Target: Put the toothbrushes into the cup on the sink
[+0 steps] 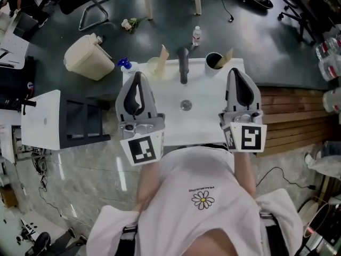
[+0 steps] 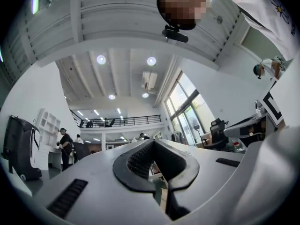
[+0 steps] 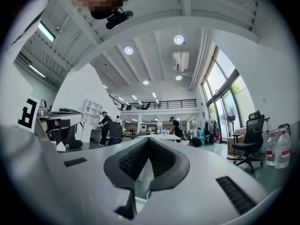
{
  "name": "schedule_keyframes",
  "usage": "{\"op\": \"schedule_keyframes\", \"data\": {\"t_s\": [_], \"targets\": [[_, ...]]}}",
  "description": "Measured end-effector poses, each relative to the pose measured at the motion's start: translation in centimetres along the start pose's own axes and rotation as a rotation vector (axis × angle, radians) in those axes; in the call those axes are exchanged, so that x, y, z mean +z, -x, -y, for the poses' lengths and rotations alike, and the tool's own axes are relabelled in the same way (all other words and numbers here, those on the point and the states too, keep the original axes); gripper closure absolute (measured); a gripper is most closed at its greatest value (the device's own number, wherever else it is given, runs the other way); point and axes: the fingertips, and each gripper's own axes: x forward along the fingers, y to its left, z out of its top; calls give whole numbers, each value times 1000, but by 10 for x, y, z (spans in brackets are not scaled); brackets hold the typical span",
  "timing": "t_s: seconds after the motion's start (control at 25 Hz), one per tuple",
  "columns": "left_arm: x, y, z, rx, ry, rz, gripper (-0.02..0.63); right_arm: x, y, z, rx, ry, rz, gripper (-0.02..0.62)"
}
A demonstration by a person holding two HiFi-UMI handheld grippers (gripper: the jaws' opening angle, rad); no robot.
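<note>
In the head view a white sink (image 1: 208, 108) lies below me, with a dark faucet (image 1: 183, 64) at its back. A pale cup (image 1: 155, 67) stands at the back left corner with a tan, flat handle (image 1: 164, 53) leaning out of it. A black cup (image 1: 213, 61) at the back right holds a similar tan handle (image 1: 228, 56). My left gripper (image 1: 138, 76) hovers over the sink's left edge and my right gripper (image 1: 234, 70) over its right edge. Both are shut and hold nothing. The gripper views show only the left gripper (image 2: 153, 142), the right gripper (image 3: 149, 140) and the hall behind.
A beige bin (image 1: 86, 57) lies tipped on the dark floor to the left of the sink. A small bottle (image 1: 196, 36) stands behind the faucet. A blue object (image 1: 124, 64) sits at the sink's back left corner. Wooden slats (image 1: 293, 119) are on the right, and a dark shelf unit (image 1: 82, 122) on the left.
</note>
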Motion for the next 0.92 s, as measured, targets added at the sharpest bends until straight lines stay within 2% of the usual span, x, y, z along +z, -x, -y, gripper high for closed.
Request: {"op": "schedule_keyframes", "data": {"t_s": [0.92], "targets": [[-5,1,8,-15,18,-7,591,-10,9,7,-18,-13,-29,584]]}}
